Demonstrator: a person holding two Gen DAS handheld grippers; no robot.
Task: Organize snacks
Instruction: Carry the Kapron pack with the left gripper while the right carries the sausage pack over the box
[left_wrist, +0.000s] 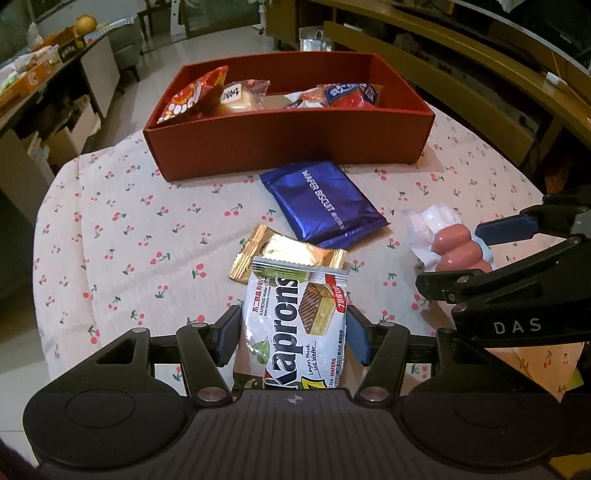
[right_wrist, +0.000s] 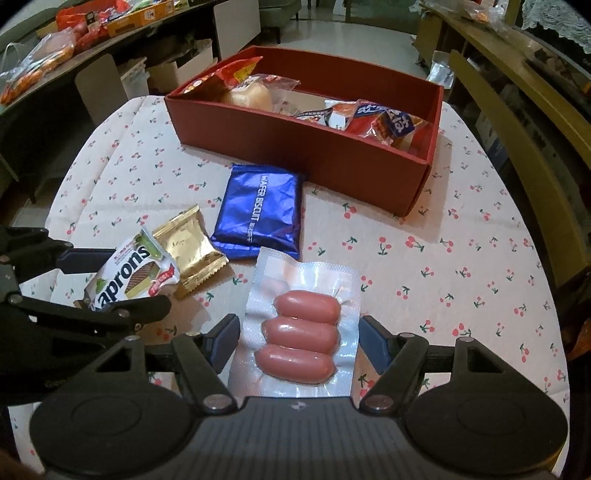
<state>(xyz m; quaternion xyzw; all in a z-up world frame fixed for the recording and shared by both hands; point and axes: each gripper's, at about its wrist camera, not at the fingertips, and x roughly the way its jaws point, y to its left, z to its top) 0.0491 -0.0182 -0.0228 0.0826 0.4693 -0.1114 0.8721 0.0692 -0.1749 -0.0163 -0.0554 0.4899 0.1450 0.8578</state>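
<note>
My left gripper (left_wrist: 291, 332) is open, its pads on either side of a white Kaprons wafer pack (left_wrist: 293, 325) that lies on the table; the pack also shows in the right wrist view (right_wrist: 129, 275). My right gripper (right_wrist: 299, 334) is open around a clear pack of three pink sausages (right_wrist: 299, 332), which also shows in the left wrist view (left_wrist: 454, 251). A gold packet (left_wrist: 266, 254) and a blue wafer biscuit pack (left_wrist: 321, 203) lie between them and the red box (left_wrist: 288, 144), which holds several snacks.
The round table wears a cherry-print cloth (left_wrist: 110, 229). A counter with food boxes (left_wrist: 37, 70) stands at the left, wooden shelving (left_wrist: 480, 74) at the right. The red box sits at the table's far edge.
</note>
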